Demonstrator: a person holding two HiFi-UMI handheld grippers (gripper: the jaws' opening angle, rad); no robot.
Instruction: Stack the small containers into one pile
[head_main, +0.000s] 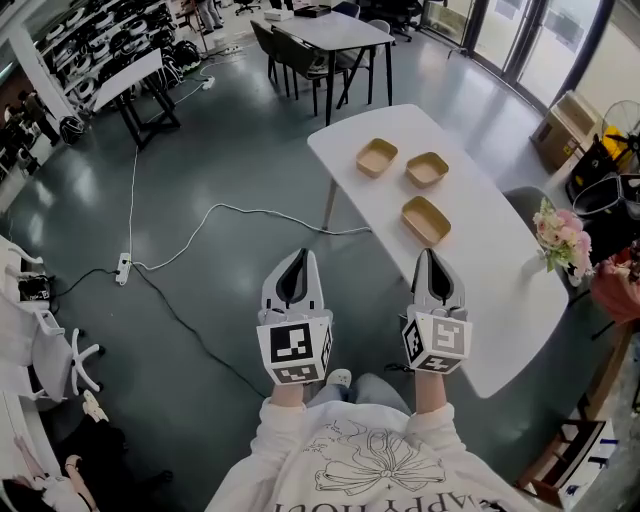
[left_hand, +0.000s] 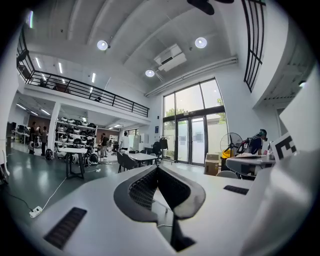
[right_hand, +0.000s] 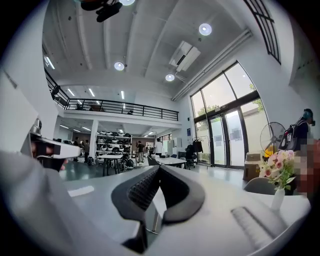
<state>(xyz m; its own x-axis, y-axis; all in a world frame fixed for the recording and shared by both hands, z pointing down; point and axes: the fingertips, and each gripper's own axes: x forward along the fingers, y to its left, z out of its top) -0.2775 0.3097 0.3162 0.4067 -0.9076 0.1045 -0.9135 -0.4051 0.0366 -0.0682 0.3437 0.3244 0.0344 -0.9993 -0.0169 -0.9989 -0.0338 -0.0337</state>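
Three small tan containers lie apart on the white table (head_main: 500, 270): one at the far left (head_main: 376, 157), one to its right (head_main: 427, 169), and one nearer me (head_main: 426, 220). My left gripper (head_main: 295, 259) is held over the floor, left of the table, shut with nothing in it. My right gripper (head_main: 431, 258) hovers at the table's near-left edge, just short of the nearest container, shut and empty. In both gripper views the jaw tips (left_hand: 157, 169) (right_hand: 159, 168) meet, and no container shows.
A vase of flowers (head_main: 562, 236) stands at the table's right edge. A white cable (head_main: 215, 215) and power strip (head_main: 123, 268) lie on the floor to the left. Another table with chairs (head_main: 325, 40) stands further off. A cardboard box (head_main: 565, 128) sits at the right.
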